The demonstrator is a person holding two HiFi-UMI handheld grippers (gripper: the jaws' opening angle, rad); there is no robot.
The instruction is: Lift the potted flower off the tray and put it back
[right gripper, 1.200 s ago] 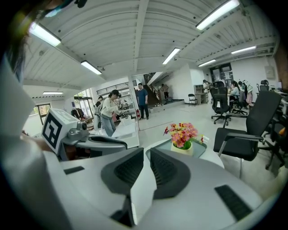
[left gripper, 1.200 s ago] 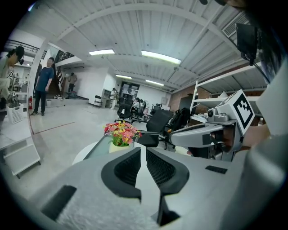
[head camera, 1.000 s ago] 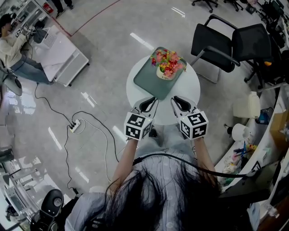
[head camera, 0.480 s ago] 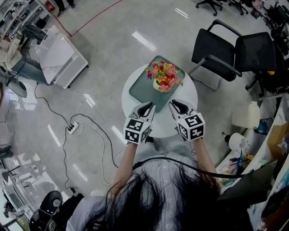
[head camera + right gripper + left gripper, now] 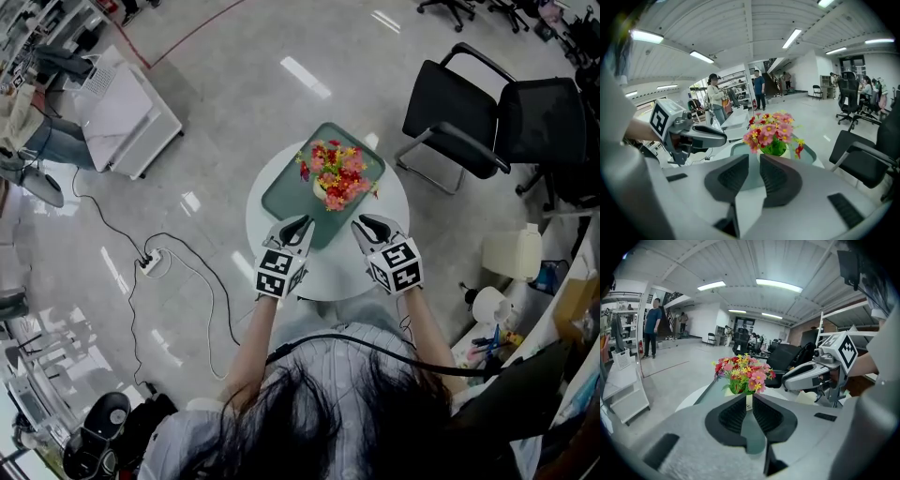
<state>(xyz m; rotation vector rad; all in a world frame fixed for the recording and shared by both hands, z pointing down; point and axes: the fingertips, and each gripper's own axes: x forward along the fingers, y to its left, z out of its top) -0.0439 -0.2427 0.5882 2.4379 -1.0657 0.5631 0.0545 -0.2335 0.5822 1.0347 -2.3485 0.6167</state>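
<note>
Round white table [image 5: 392, 202] on a glossy grey office floor, with the potted flower [image 5: 336, 173] on a green tray [image 5: 286, 192].
The left hand-held gripper [image 5: 302, 225] and right hand-held gripper [image 5: 364, 225] hang over the table's near edge, each clenched shut with nothing between its jaws. Both have advanced toward the tray since 1 second ago. The flower stands upright, with pink, red and yellow blooms in a pale pot.

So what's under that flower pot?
The pot stands on a green tray, which lies on a round white table. The flowers hide most of the pot from above, and the tray beneath it is covered, so anything between them can't be seen.
</note>
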